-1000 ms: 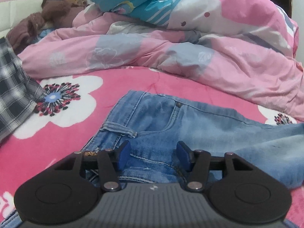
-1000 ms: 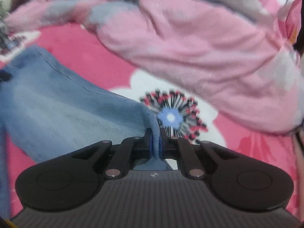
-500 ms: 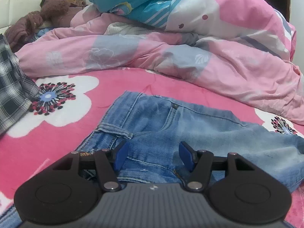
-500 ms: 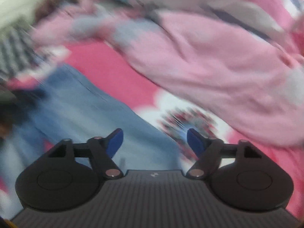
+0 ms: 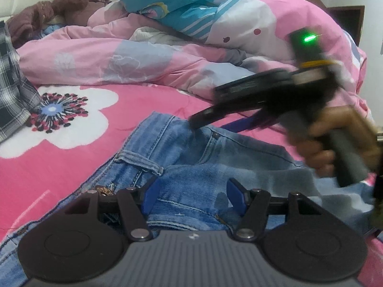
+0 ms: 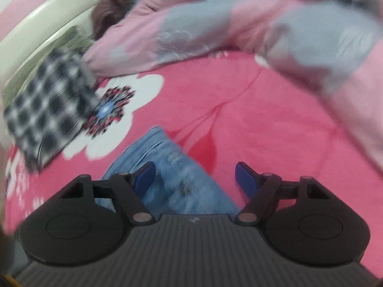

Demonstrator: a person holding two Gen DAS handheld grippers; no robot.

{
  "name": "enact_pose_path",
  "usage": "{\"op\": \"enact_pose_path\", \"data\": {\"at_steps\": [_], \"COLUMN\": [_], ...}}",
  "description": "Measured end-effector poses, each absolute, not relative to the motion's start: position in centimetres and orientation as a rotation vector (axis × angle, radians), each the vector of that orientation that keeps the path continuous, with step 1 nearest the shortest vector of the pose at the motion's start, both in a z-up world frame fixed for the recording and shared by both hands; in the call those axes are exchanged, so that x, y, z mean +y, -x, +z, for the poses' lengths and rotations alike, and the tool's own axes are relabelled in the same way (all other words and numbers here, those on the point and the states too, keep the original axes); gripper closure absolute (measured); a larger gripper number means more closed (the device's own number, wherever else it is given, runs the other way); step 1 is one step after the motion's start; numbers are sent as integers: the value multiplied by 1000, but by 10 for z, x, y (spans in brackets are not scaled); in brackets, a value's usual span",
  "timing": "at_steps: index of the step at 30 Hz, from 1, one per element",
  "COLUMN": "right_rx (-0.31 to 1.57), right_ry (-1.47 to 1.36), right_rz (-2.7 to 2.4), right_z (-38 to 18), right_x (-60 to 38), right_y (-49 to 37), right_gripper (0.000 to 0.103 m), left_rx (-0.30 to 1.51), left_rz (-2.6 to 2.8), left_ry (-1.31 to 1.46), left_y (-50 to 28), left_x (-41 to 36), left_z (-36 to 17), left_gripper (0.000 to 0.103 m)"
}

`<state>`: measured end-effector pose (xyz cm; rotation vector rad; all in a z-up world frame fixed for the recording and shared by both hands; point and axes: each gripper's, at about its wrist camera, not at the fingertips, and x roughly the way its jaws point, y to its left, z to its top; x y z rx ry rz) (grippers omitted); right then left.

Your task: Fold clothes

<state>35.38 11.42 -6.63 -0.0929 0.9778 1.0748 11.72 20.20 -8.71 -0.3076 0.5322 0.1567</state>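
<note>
My left gripper (image 5: 192,195) hangs low over a pair of blue jeans (image 5: 191,157) on a pink floral bedsheet (image 5: 71,148), its blue pads (image 5: 150,195) spread wide with denim between them, gripping nothing. The jeans lie at 6 o'clock in the left wrist view, waistband and belt loop toward 9 o'clock, a leg trailing off toward 3 o'clock.

At 3 o'clock in that view my right hand (image 5: 335,143) wraps the handle of the right gripper (image 6: 195,175), which reaches toward 9 o'clock with its tip at the waistband's far edge; a green light glows on its top. The device is motion-blurred there, so whether it touches the denim cannot be told.

From the right wrist view the right gripper's blue pads (image 6: 244,178) stand well apart, released, with a corner of the jeans (image 6: 172,181) under the left-hand pad and bare sheet under the other. This whole view is smeared by movement.

A rumpled pink and grey duvet (image 5: 143,57) runs across 12 o'clock, a turquoise patterned piece of bedding (image 5: 177,2) piled on top. A black-and-white plaid garment (image 5: 12,91) is cut off by the frame edge at 9 o'clock, and a brown garment (image 5: 47,12) sits at 11 o'clock by the cream headboard (image 6: 40,47). My own gripper body hides the near part of the jeans.
</note>
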Motion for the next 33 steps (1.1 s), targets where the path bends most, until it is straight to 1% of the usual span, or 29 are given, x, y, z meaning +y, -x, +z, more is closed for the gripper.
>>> {"op": "enact_pose_path", "data": {"at_steps": [1,2,3,4,5,6,9,11,15,17,19,20,21,24,29,31,33], "right_rx": [999,991,983,980,973,942,863,827,798,797,820,832,828,739,698,714,729], "right_ry": [83,101,119,133,145,165,184,187,268,239,180,149,117,22,-183,-211,-177], "right_rz": [1080,1093,1106,1127,1151,1156,1162,1154,1108,1091,1069,1054,1028,893,746,731,726], "right_z": [-72,-73,-73,-73,-70,-66,-55,-54,-77,-86,-78,-73,-65,-29,22,31,36], "right_x": [119,122,125,127,128,130,131,135,151,152,143,137,126,73,-42,-69,-74], "right_y": [-357,-355,-353,-350,-345,-340,-332,-330,-327,-329,-334,-336,-338,-339,-333,-317,-299], "right_gripper": [36,44,65,80,89,90,90,91,89,89,85,75,68,62,62,62,62], "left_rx": [529,526,521,516,512,507,493,483,479,479,479,479,479,476,478,481,478], "left_rz": [153,152,159,166,173,180,201,215,214,210,206,204,203,198,193,201,219], "left_ry": [316,322,328,335,341,348,367,380,396,402,407,406,406,412,405,401,384], "left_y": [-117,-116,-116,-115,-114,-114,-112,-111,-112,-113,-114,-114,-114,-113,-115,-114,-108], "left_x": [203,204,205,207,208,209,213,216,220,222,223,223,223,224,222,221,217], "left_z": [-87,-87,-87,-87,-86,-86,-85,-85,-87,-88,-88,-89,-89,-90,-90,-87,-79], "left_gripper": [40,40,40,41,42,45,53,54,54,54,54,54,53,53,50,50,50]}}
